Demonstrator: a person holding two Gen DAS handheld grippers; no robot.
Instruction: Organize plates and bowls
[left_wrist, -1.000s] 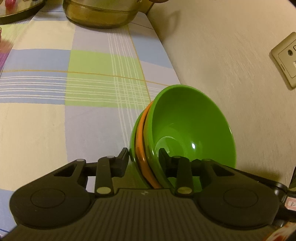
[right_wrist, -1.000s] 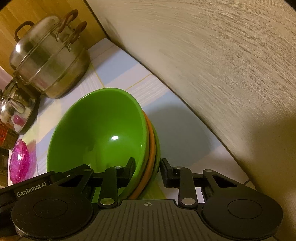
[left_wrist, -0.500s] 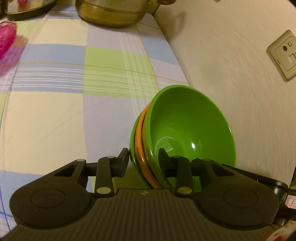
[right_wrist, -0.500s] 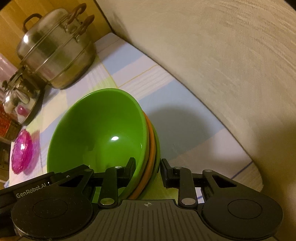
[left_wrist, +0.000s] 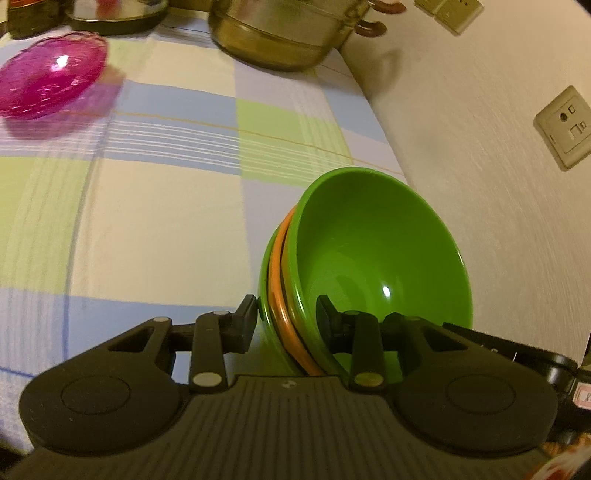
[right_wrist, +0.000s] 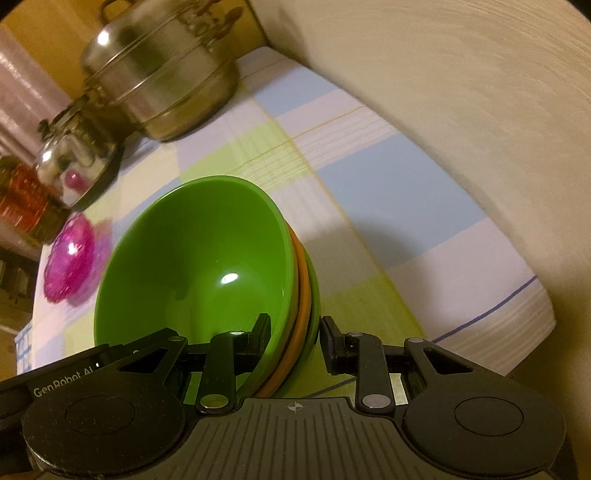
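Together we carry a nested stack of bowls (left_wrist: 373, 258): a green bowl (right_wrist: 192, 258) on the inside, an orange bowl (left_wrist: 277, 273) showing only as a rim behind it, and another green rim outermost. The stack hangs tilted above the checked tablecloth (left_wrist: 155, 206), close to the beige wall (left_wrist: 480, 140).

Our left gripper (left_wrist: 287, 321) pinches the stacked rims, one finger inside the green bowl and the other on the outside. Our right gripper (right_wrist: 294, 338) straddles the rims on the opposite side of the stack the same way, narrowed around them, though its outer finger seems to stand slightly off the outermost rim.

Farther off on the cloth lies a pink glass dish (left_wrist: 51, 88), well apart from the stack. Beyond it stand a steel steamer pot (right_wrist: 159, 74) and a kettle (right_wrist: 74, 158), blurred. A socket (left_wrist: 565, 125) sits on the wall.
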